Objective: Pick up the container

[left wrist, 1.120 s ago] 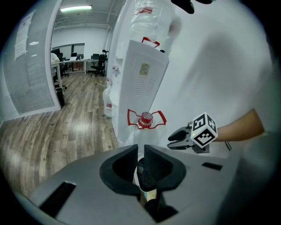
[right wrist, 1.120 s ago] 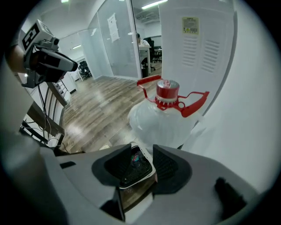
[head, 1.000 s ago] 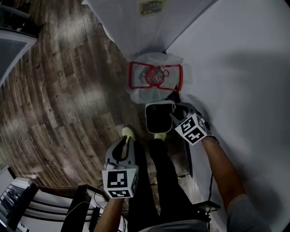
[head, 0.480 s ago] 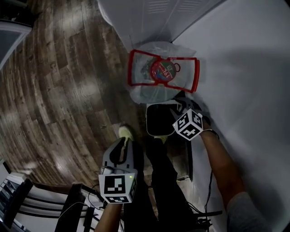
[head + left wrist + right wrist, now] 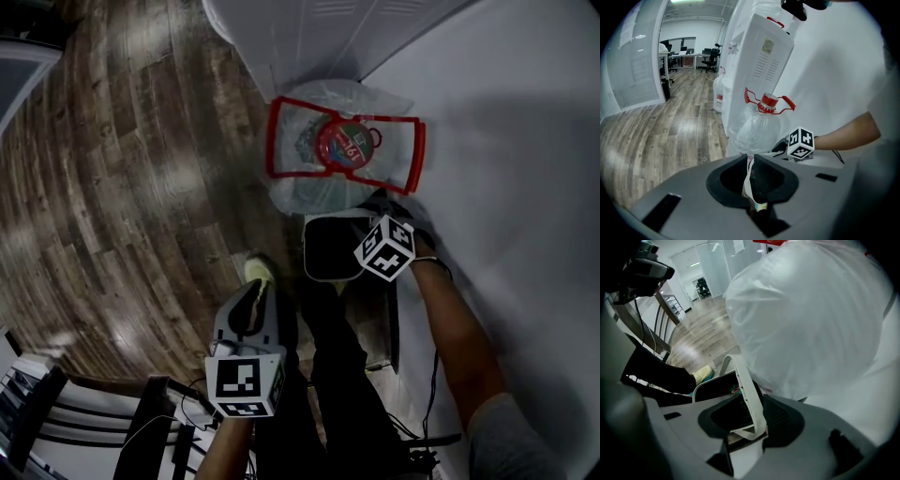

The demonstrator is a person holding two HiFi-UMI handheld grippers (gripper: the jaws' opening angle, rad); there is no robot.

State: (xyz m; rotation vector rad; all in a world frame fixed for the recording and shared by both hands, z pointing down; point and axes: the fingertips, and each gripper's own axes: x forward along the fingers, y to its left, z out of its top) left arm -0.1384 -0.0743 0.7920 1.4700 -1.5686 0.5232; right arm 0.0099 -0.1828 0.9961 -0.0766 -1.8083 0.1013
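Smooth white plastic rims the dark rectangular container (image 5: 307,248); at twelve o'clock, a crinkly translucent plastic bottle (image 5: 300,192); glossy brown wood-plank floor (image 5: 122,187) at nine.

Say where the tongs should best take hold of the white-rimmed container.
The container's thin white rim, approached from the right: its mouth is open, so one tong can go inside and one outside. The wide body looks too broad to pinch. The right gripper is shut on that rim.

A dark, grey-brown wood-plank floor (image 5: 122,187) fills the left half of the head view. At top centre a tall white appliance cabinet (image 5: 309,37) stands on it. A yellow-green shoe (image 5: 260,273) rests on the planks near the frame's middle.
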